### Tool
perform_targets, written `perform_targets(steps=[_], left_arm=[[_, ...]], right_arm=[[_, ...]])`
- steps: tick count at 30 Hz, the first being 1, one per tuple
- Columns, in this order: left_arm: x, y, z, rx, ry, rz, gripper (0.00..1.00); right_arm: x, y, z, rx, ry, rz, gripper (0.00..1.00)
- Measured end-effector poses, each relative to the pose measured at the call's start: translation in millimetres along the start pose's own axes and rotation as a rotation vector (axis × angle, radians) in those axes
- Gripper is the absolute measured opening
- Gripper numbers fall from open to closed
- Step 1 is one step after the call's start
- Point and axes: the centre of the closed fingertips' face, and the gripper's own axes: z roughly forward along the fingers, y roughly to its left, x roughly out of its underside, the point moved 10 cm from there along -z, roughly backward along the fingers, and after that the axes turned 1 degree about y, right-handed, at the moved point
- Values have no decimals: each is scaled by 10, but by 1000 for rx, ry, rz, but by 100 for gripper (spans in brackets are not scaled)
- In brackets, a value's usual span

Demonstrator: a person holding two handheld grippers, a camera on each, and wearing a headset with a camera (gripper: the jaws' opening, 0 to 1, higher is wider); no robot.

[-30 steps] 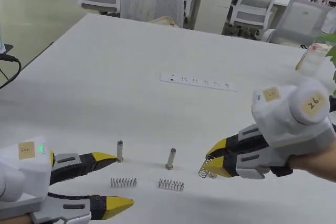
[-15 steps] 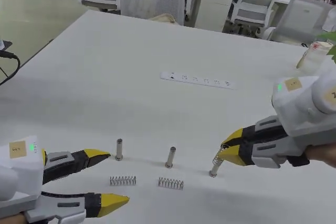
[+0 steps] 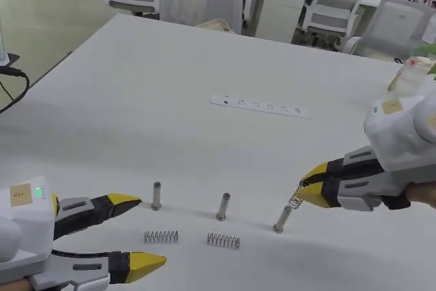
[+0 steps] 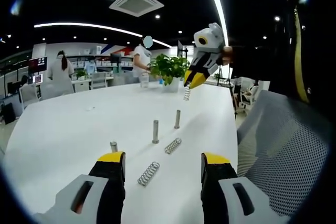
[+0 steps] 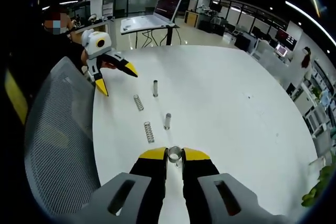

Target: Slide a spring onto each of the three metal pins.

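- One spring (image 3: 296, 202) hangs pinched by its upper coils in the narrowed right tongs (image 3: 306, 190). Its free end sits just above the right pin (image 3: 280, 219), at one o'clock of it and not touching, probably so the open coil can be lined up over the pin's tip.
- In the head view that pin looks tilted toward the tongs, while the middle pin (image 3: 223, 206) and the left pin (image 3: 157, 195) stand upright. Threading it likely needs a matching angle.
- A second spring (image 3: 161, 236) lies flat on the bench (image 3: 204, 66) at six o'clock of the left pin, and a third spring (image 3: 223, 240) lies at six o'clock of the middle pin. No pin carries a spring yet.
- At nine o'clock of the second spring the left tongs (image 3: 138, 231) stand wide and empty, seemingly waiting within reach.
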Motion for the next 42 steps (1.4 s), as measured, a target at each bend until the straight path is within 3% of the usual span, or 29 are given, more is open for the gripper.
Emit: perform_targets(steps=[15, 31, 42], left_arm=[[61, 37, -12, -26, 16, -2, 62], [98, 69, -1, -62, 12, -31, 92], [99, 69, 14, -54, 12, -36, 95]], right_arm=[[47, -37, 36, 5, 3, 22, 8], [108, -108, 129, 6, 14, 45, 8], [165, -157, 202, 3, 15, 72, 8]])
